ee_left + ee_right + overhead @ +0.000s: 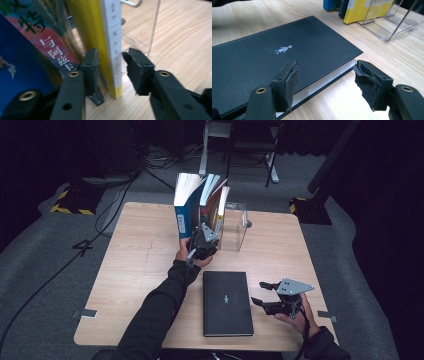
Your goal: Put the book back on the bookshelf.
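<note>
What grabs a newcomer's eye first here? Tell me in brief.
The upright books fanning open mid-table beside a clear stand, with the left gripper astride the yellow book. Nearer the person, a black book lies flat; the right gripper waits open beside it.

You have 1 thin yellow paperback with a white spine point(113, 47) standing upright on the wooden table, just beside 2 leaning books. Your black hardcover with a small white figure point(279, 50) lies flat, closed, nearer you.
</note>
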Available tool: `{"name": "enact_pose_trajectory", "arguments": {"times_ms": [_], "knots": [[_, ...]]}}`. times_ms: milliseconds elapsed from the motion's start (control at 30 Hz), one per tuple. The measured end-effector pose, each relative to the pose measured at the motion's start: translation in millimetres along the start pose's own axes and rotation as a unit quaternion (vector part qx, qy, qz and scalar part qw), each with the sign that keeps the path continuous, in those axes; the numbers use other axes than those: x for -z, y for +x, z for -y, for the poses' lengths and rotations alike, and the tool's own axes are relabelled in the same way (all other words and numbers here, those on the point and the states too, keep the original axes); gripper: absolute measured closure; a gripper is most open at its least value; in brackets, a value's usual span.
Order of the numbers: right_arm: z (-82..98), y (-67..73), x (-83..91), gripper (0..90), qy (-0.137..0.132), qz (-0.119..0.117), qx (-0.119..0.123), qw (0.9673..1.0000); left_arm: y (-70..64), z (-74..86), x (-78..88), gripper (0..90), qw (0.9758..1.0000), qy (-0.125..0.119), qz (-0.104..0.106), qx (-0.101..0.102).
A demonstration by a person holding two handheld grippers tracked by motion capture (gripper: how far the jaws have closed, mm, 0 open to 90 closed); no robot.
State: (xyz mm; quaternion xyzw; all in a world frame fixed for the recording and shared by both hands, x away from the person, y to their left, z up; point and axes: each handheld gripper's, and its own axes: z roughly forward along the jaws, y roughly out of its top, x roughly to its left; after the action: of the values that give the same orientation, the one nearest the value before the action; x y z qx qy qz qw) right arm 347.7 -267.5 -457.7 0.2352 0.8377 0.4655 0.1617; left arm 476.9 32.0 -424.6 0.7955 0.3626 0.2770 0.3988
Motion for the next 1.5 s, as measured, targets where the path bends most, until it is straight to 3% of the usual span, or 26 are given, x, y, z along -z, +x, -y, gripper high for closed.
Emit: {"name": "enact_pose_trajectory", "arguments": {"times_ms": [267,600,1167,1367,1500], "knots": [[0.1,-0.3,0.7,35.4,-0.001,0.001,-0.001,1.0000,0.6,3.0,-14.2,65.0,0.9999,0.016,-0.004,0.004],[0.3,-0.3,0.1,35.4,0.000,0.002,0.000,1.0000,5.0,0.1,-25.8,66.4,0.9992,0.011,-0.005,0.037],[0.3,-0.6,-0.2,35.4,0.003,0.004,0.001,1.0000,-0.7,-8.5,-39.5,68.0,0.9981,0.013,-0.031,0.051],[0.4,-1.3,0.7,35.3,0.004,0.006,0.001,1.0000,0.7,-7.3,-37.4,67.1,0.9980,0.015,-0.023,0.056],[0.8,-2.2,0.6,35.2,0.006,0.006,0.001,1.0000,3.5,-0.6,-33.4,68.4,0.9988,0.017,-0.009,0.045]]}}
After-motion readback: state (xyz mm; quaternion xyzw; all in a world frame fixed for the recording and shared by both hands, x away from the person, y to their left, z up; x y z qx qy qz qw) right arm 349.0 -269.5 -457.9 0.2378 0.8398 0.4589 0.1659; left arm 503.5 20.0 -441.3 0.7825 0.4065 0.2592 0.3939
